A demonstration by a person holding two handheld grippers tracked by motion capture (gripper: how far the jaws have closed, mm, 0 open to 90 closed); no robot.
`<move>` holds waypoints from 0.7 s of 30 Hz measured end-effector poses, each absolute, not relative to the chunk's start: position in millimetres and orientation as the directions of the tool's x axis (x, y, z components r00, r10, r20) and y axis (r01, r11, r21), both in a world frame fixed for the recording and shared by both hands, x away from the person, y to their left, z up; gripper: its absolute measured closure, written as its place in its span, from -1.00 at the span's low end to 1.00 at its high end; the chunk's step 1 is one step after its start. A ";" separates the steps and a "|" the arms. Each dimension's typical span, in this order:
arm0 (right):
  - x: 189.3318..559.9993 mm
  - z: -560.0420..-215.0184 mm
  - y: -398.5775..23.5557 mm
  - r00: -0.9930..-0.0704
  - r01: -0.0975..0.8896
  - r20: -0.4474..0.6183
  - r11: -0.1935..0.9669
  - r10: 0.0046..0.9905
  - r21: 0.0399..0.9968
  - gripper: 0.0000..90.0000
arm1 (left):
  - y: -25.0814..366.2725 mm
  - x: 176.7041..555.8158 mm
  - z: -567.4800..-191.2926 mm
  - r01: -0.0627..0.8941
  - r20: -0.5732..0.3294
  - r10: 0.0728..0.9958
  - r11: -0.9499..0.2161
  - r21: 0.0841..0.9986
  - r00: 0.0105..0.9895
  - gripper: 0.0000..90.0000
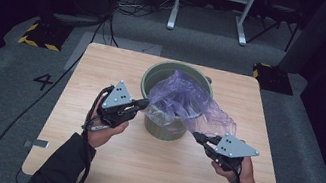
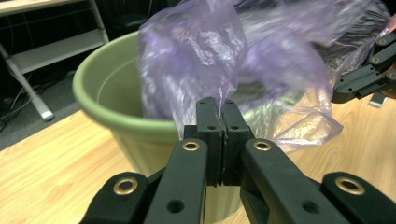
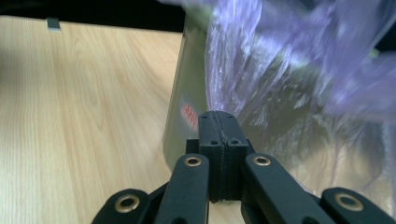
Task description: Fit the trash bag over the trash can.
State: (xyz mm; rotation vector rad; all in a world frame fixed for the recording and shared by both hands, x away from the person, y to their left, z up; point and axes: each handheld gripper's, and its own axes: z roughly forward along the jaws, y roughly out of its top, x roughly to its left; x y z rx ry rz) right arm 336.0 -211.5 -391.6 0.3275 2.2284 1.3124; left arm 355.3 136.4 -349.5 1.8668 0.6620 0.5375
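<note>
Left gripper is pinching the purple bag at the green bin's near rim; right gripper is clamping the bag's loose edge beside the bin wall. Risks: thin film tearing under opposed pulls, or the light bin tipping on the table.

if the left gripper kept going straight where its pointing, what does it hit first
Probably the purple plastic bag, which the left gripper already pinches, then the green bin just behind; depth is hard to judge.

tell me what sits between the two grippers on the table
In the high view, the green bin with the purple bag draped over it stands between the left gripper and right gripper.
</note>
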 end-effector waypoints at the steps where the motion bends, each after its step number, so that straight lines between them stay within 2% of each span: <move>1: 336.7 -394.8 -212.7 -0.834 -0.048 -0.310 0.500 0.456 0.865 1.00 | 137.7 355.5 -350.8 0.199 0.063 0.663 -0.313 0.929 0.746 0.97; 11: 339.1 -413.8 -227.7 -0.837 -0.001 -0.290 0.529 0.464 0.848 1.00 | 153.0 360.2 -360.6 0.239 0.052 0.695 -0.315 0.918 0.717 0.97; 15: 341.3 -417.4 -235.7 -0.830 0.009 -0.287 0.525 0.479 0.851 0.89 | 155.6 360.3 -362.1 0.243 0.061 0.704 -0.323 0.915 0.708 0.97; 21: 332.1 -410.7 -248.6 -0.812 -0.019 -0.312 0.512 0.494 0.859 0.30 | 161.5 361.3 -364.5 0.254 0.058 0.714 -0.324 0.911 0.698 0.97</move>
